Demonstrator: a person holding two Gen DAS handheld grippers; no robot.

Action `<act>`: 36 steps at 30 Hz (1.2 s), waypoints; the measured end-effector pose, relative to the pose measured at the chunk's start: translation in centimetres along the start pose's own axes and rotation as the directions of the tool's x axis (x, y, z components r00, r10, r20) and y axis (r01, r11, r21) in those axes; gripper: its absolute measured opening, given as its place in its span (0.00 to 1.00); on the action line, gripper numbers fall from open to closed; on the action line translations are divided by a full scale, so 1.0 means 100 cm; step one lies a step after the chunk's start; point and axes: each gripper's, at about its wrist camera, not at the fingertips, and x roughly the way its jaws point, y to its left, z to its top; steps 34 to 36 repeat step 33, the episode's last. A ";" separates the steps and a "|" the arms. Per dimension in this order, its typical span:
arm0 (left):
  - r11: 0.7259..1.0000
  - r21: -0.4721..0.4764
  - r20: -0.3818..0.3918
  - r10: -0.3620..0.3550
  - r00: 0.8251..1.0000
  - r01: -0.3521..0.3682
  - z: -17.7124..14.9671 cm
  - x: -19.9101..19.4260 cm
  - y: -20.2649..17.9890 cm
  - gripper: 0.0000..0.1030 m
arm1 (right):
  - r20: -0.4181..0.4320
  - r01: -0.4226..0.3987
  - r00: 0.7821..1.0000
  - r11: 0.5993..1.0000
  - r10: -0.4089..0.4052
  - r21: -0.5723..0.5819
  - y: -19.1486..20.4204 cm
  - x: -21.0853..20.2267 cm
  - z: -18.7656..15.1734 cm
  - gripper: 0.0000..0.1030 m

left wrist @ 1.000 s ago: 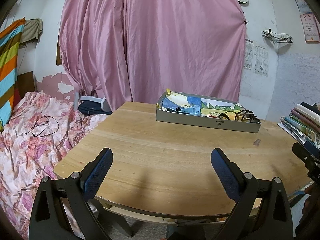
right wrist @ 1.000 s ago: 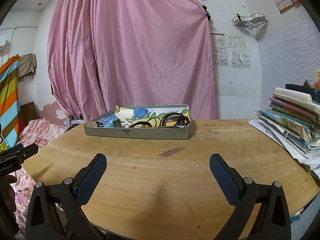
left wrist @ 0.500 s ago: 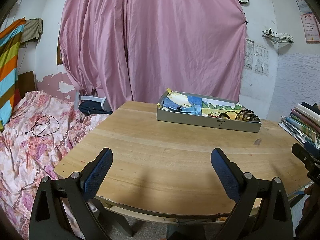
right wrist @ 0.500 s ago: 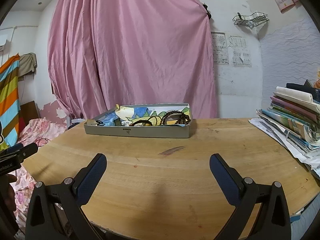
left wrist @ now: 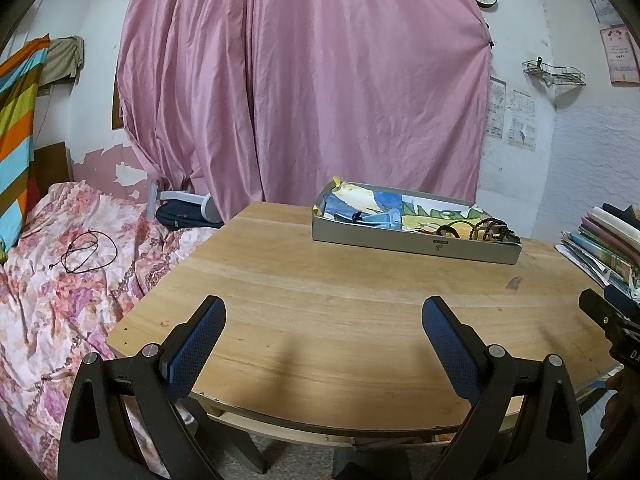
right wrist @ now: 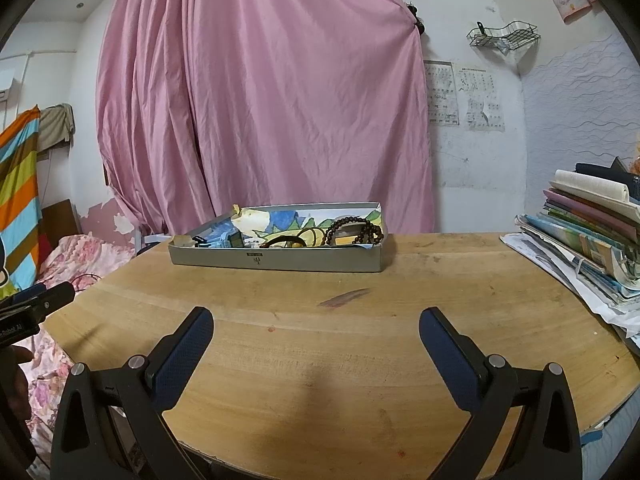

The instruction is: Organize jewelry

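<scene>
right wrist view: the right gripper (right wrist: 316, 330) hangs over the near half of the wooden table (right wrist: 440, 280), fingers spread wide with nothing between them, aimed at the grey tray (right wrist: 276, 259).
left wrist view: the left gripper (left wrist: 324, 320) is likewise held low over the near edge, its blue pads (left wrist: 196, 346) well apart and bare, the tray ahead and to its right.
jewelry: a dark beaded bracelet (right wrist: 354, 230) and some thin dark and amber rings (right wrist: 296, 240) lie heaped together at the tray's right end; what the smaller pieces are is too small to tell.
other tray contents: blue plastic bits (right wrist: 220, 238) sit toward the left end on a printed paper lining (right wrist: 280, 218).
tray placement: at the far side of the table, well apart from both grippers, which leaves bare wood in front of it, likely as working room.
why the grippers sit so: spread and level, side by side, they read as a ready or rest pose facing the tray.
stage: all the jewelry seen lies inside the tray, none on the table; that fits pieces waiting to be sorted, or pieces already gathered in.
clutter: a stack of books (right wrist: 592, 224) crowds the right edge, so that side gives little room.
</scene>
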 end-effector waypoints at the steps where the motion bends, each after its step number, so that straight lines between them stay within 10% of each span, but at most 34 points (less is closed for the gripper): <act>1: 1.000 -0.001 -0.002 -0.001 1.000 0.001 0.000 0.000 0.000 0.93 | -0.001 0.001 1.000 1.000 -0.001 0.001 0.000 0.000 0.000 1.00; 36: 0.998 -0.010 -0.044 0.056 0.997 -0.056 0.001 0.012 0.001 0.93 | -0.014 -0.026 1.000 1.000 0.026 -0.007 0.003 0.002 -0.005 1.00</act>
